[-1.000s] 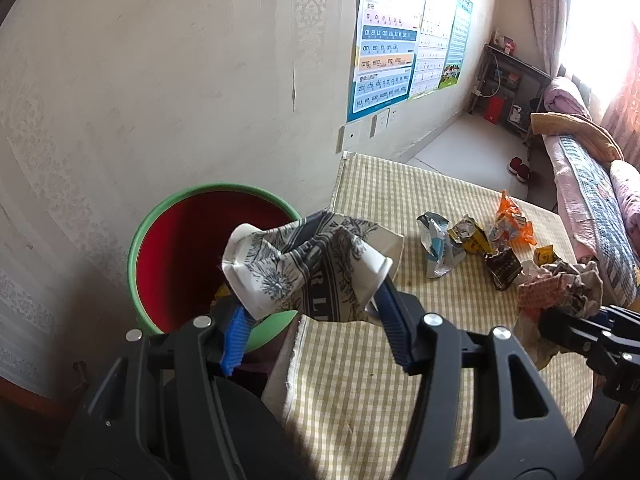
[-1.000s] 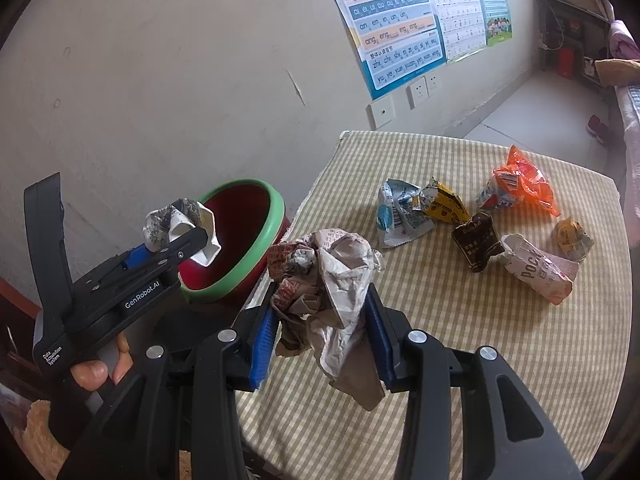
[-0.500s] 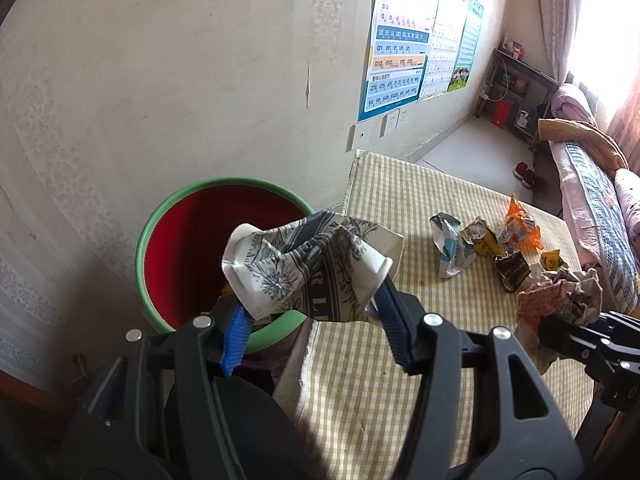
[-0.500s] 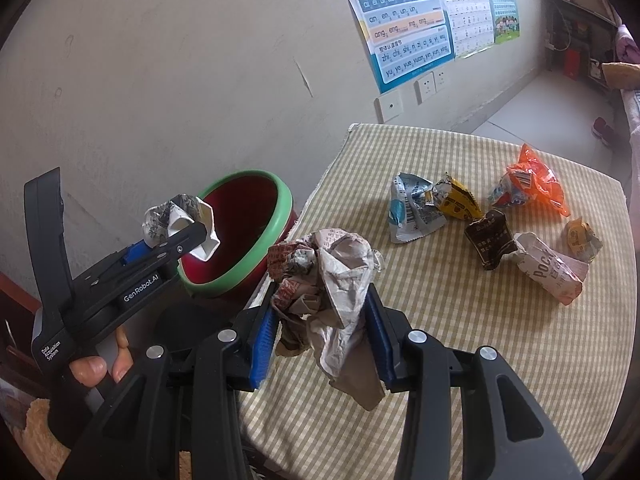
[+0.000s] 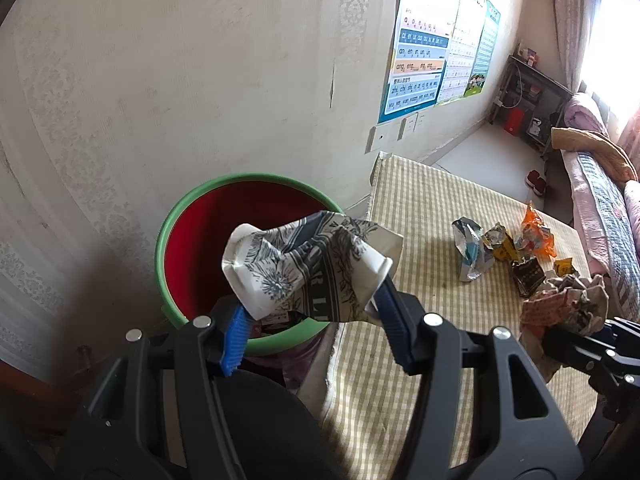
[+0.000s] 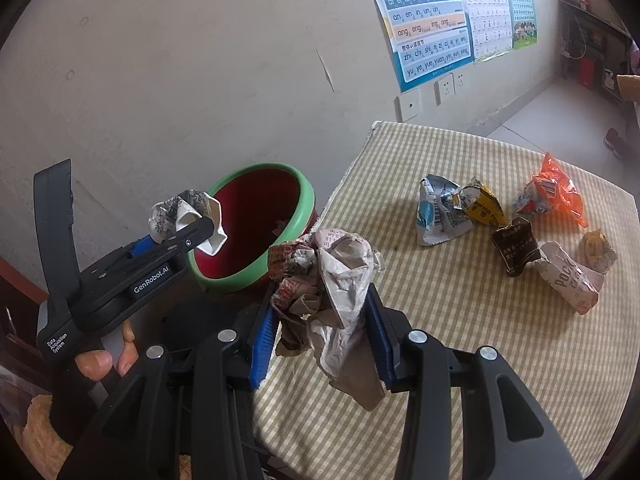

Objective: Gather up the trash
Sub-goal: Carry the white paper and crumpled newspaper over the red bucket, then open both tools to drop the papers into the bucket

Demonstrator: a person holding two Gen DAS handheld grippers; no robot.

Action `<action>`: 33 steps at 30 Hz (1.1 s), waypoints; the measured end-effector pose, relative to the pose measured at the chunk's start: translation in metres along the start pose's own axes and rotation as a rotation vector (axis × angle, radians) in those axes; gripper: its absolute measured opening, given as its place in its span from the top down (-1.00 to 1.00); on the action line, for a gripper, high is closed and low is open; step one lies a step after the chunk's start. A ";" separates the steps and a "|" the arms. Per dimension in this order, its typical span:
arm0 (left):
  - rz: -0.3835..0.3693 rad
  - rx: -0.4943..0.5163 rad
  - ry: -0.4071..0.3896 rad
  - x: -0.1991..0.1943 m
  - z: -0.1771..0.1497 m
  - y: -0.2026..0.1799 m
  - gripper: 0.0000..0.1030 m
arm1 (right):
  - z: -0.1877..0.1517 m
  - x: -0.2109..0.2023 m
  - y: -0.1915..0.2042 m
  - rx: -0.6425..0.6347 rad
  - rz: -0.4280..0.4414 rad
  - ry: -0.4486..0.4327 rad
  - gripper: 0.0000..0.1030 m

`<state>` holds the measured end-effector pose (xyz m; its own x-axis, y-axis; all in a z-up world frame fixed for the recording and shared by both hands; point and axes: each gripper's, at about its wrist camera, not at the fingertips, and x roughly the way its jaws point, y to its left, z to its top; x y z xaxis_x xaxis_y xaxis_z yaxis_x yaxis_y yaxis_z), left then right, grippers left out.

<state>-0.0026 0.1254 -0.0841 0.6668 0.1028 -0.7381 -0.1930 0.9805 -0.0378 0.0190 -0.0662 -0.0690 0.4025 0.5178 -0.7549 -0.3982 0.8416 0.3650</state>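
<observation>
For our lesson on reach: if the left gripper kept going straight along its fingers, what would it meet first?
Probably the red inside of the green-rimmed bin; the left gripper, holding crumpled paper, points into it, though depth is unclear.

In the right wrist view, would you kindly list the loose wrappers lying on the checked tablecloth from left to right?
Silver-blue wrapper → yellow wrapper → dark brown wrapper → orange wrapper → white wrapper.

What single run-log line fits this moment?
left gripper: crumpled printed paper held | right gripper: paper wad held | bin: beside table
</observation>
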 end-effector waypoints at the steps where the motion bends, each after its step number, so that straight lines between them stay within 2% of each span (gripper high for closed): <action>1: 0.002 -0.001 0.000 0.000 0.000 0.001 -0.06 | 0.001 0.001 0.002 -0.007 0.003 0.002 0.21; 15: 0.059 -0.072 0.017 0.014 0.005 0.039 -0.06 | 0.032 0.048 0.039 -0.126 0.044 0.024 0.21; 23: 0.113 -0.092 0.018 0.025 0.013 0.063 -0.06 | 0.047 0.069 0.053 -0.128 0.063 0.031 0.20; 33: 0.120 -0.109 0.043 0.037 0.011 0.074 -0.06 | 0.047 0.085 0.056 -0.112 0.074 0.056 0.19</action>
<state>0.0155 0.2038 -0.1072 0.6029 0.2089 -0.7700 -0.3479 0.9373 -0.0181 0.0693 0.0319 -0.0869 0.3232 0.5659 -0.7585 -0.5159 0.7773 0.3602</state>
